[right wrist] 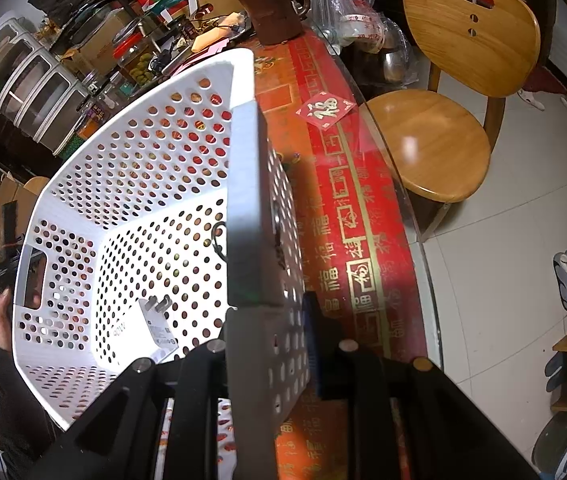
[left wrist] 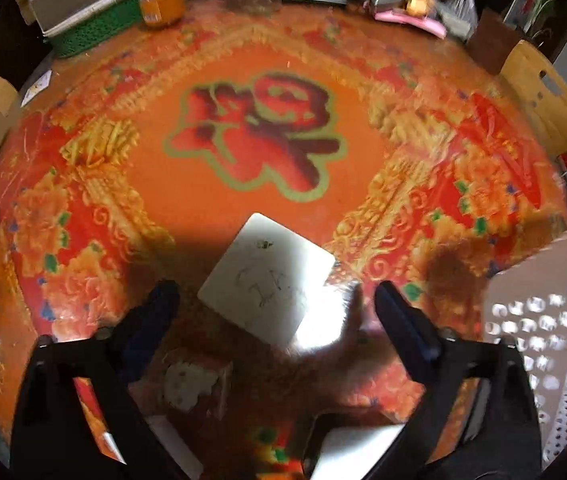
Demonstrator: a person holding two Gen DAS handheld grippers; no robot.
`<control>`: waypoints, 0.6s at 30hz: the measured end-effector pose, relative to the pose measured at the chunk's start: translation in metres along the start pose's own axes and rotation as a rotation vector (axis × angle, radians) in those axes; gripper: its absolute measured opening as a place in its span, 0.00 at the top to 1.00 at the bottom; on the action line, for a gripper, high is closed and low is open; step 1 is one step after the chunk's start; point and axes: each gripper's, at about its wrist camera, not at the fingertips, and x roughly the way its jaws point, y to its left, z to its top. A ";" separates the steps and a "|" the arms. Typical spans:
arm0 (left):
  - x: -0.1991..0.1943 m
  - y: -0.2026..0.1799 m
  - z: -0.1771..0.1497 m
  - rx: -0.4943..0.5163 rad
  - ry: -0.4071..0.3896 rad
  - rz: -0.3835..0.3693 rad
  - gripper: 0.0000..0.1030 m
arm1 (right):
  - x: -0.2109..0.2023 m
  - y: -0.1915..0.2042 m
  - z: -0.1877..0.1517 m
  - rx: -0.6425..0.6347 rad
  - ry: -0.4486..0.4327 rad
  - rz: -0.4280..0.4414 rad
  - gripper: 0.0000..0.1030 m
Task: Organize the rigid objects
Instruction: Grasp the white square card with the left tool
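Note:
In the left wrist view my left gripper (left wrist: 271, 304) is open, its fingers either side of a flat white square box (left wrist: 267, 280) with scribbled writing that lies on the orange-red tablecloth (left wrist: 267, 176). A small patterned box (left wrist: 195, 388) and another white item (left wrist: 359, 448) lie below the gripper. In the right wrist view my right gripper (right wrist: 267, 332) is shut on the rim of a white perforated basket (right wrist: 143, 184), which is tilted up on the table. A white charger plug (right wrist: 155, 328) lies inside the basket. The basket's edge also shows in the left wrist view (left wrist: 551, 320).
An orange jar (left wrist: 161, 6), a green crate (left wrist: 91, 28) and clutter line the table's far edge. A brown mug (right wrist: 273, 12) and plastic bags (right wrist: 347, 8) stand at the far end. A wooden chair (right wrist: 451, 80) stands beside the table's glass edge.

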 end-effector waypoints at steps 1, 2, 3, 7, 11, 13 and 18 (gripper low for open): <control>0.001 0.000 0.001 0.000 -0.014 0.009 0.14 | 0.000 0.000 0.000 -0.001 0.000 0.000 0.81; 0.002 0.000 0.003 -0.012 -0.012 0.001 0.14 | 0.000 0.000 0.000 -0.002 0.001 0.001 0.81; 0.002 -0.001 0.004 -0.017 -0.013 0.003 0.15 | 0.000 0.001 0.001 -0.004 0.001 0.000 0.81; 0.002 -0.004 0.007 -0.011 -0.015 0.006 0.18 | 0.000 0.001 0.001 -0.008 0.000 -0.001 0.81; -0.006 0.003 0.003 -0.016 -0.029 0.009 0.43 | 0.000 0.001 0.000 -0.008 0.000 -0.001 0.81; -0.007 0.005 0.000 -0.010 -0.027 0.018 0.43 | 0.000 0.001 0.001 -0.008 0.000 -0.001 0.81; -0.014 0.010 -0.004 -0.007 -0.079 0.085 0.43 | 0.000 0.002 0.001 -0.009 -0.001 -0.001 0.81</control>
